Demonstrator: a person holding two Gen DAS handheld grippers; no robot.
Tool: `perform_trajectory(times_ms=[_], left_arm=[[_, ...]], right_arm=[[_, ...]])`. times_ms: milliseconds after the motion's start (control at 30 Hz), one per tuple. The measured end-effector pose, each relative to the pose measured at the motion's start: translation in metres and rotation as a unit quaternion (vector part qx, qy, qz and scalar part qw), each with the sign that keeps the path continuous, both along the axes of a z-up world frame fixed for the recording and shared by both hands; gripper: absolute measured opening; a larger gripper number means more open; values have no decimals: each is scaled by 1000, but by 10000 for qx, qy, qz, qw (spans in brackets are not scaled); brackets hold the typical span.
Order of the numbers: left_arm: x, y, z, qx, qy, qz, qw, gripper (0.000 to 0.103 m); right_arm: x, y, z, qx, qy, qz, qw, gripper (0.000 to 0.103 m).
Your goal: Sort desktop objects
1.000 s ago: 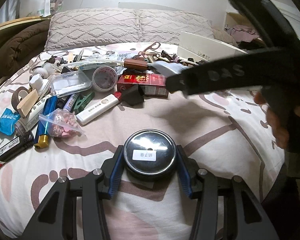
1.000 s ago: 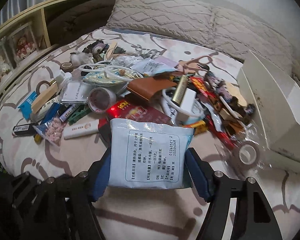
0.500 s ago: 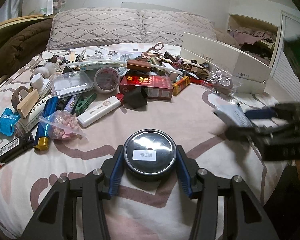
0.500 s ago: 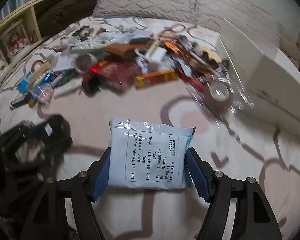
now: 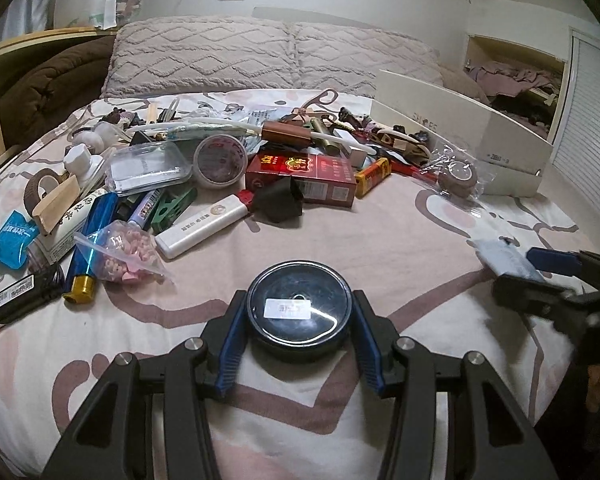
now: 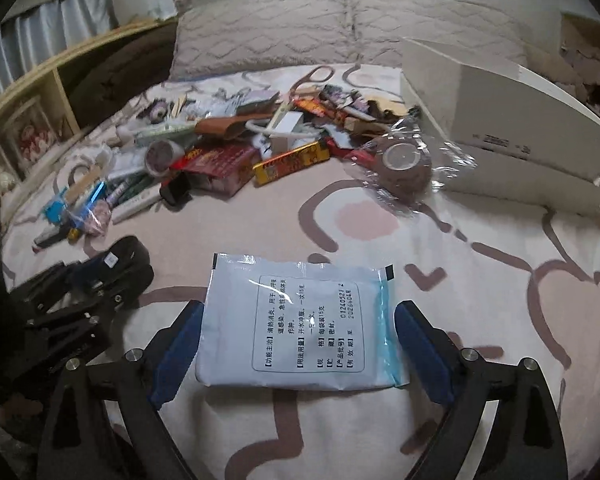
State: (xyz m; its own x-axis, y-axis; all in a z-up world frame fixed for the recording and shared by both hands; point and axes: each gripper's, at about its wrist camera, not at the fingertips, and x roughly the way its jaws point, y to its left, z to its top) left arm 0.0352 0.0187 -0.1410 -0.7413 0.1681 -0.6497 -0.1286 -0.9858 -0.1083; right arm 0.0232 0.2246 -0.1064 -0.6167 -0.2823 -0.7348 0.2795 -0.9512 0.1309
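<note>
- While your left gripper (image 5: 299, 334) sits low over the pink-patterned bedsheet (image 5: 400, 232), its blue pads bracket a round black tin with a shiny lid and small white label (image 5: 299, 312). The jaws have just been easing apart a bit; the pads look right at the tin's sides, but I honestly can't tell if they're pinching it.
- Your right gripper (image 6: 298, 354) has its jaws spread wide; they've just been opening, and a flat white-and-blue foil sachet with printed text (image 6: 300, 328) lies on the sheet between them with a visible gap to each pad, so it's loose.
- From the left wrist view, that same gripper (image 5: 540, 276) shows up blurry at the right edge, sachet (image 5: 502, 258) in front of it.
- Behind both, the big pile's spread across the bed: red rectangular cigarette carton (image 5: 302, 176), white plastic stick-shaped case (image 5: 204, 226), zip bag of pink bits (image 5: 128, 252), shiny blue tube with a gold cap (image 5: 88, 252), clear lidded plastic box (image 5: 148, 166).
- A tape roll in crinkly clear wrap (image 6: 400, 164) sits just beside the open white cardboard box (image 6: 496, 120) at the right.
</note>
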Motion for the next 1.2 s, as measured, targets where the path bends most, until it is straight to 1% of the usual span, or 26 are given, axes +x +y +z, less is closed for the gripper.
perform_trajectory(times_ms=[67,167,233,267,300,467,633,800,900,1000,1033,1067,1100,1200], left_arm=[[0,1,0,-8,-3,-42,10000,65],[1,6,-1,-115,27,-57,9999,70],[2,7,-1,-146,37,-53,9999,71],[2,7,-1,-144,37,-49,9999,71],[2,7,-1,-137,35,-46,9999,71],[2,7,-1,-153,39,-50,9999,71],[2,7,-1,-146,39,-51,9999,71],[2,7,-1,-150,39,-48,9999,72],[2,7,-1,-144,39,-48,9999,72],[2,7,-1,-146,44,-46,9999,73],[2,7,-1,-153,48,-30,9999,76],[2,7,-1,-162,54,0,9999,82],[3,6,-1,-181,68,45,9998,85],[3,5,0,-202,80,103,9997,86]], right_arm=[[1,10,2,-197,28,-128,9997,94],[4,16,1,-263,-4,-171,9995,94],[7,15,-1,-194,22,-134,9997,96],[8,14,-2,-151,40,-125,9998,100],[9,13,-3,-137,49,-114,9998,101],[9,10,-5,-116,95,-38,9999,101],[15,12,6,-119,277,-5,9995,101],[24,27,17,-235,336,-84,9991,101],[27,28,17,-273,256,122,9992,101],[24,23,10,-168,158,169,9996,101],[21,22,6,-122,118,137,9998,101],[20,21,4,-72,91,88,9999,101],[19,21,1,-24,68,40,10000,101],[15,15,-4,178,1,26,9998,101]])
